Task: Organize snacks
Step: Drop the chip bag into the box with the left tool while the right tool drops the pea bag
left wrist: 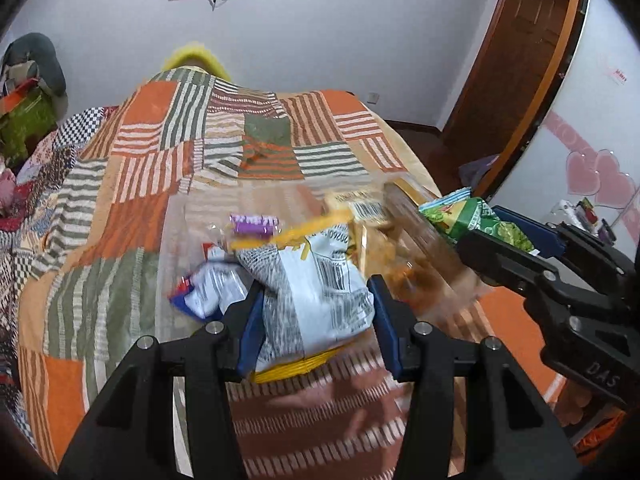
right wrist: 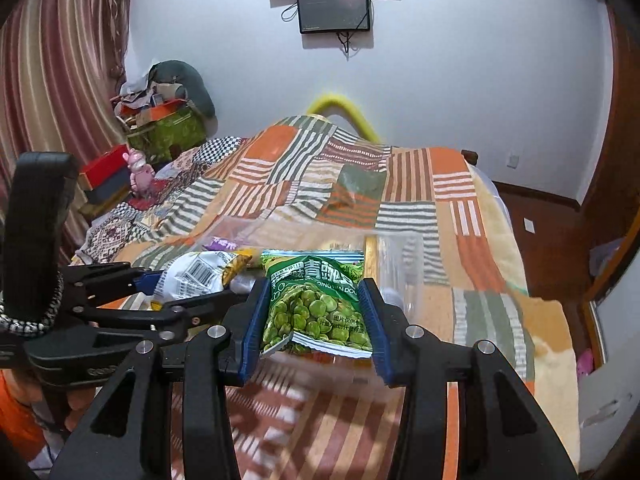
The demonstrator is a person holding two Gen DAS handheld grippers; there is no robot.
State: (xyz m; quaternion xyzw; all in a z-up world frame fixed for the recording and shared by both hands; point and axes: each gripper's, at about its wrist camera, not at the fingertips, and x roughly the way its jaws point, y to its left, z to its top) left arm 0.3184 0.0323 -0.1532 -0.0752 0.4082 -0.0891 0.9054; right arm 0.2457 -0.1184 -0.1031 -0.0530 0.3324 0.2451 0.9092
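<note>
Clamped between the blue pads of the left gripper (left wrist: 316, 316): a white-and-yellow snack bag (left wrist: 316, 280), its barcode side up, jaws pressed into both edges, lifted clear of the patchwork quilt (left wrist: 132, 216). Likewise clamped in the right gripper (right wrist: 314, 316): a green pea packet (right wrist: 316, 304) (printed side facing the camera, one lower corner curling), held just above the bed.

Further out, just past both held bags: a clear plastic container (left wrist: 420, 236), see-through and blurred, with yellowish packets (left wrist: 360, 208) seemingly inside or against it. Beside it, loose on the quilt, a small purple packet (left wrist: 254, 225) and a blue-and-white packet (left wrist: 208, 288).

Judged as mid-task: two snacks in hand and not yet placed, at least two more lying loose, some probably sorted already into the container (hard to confirm through the blur). Left to do, presumably: setting both held bags in, then gathering the loose ones.
</note>
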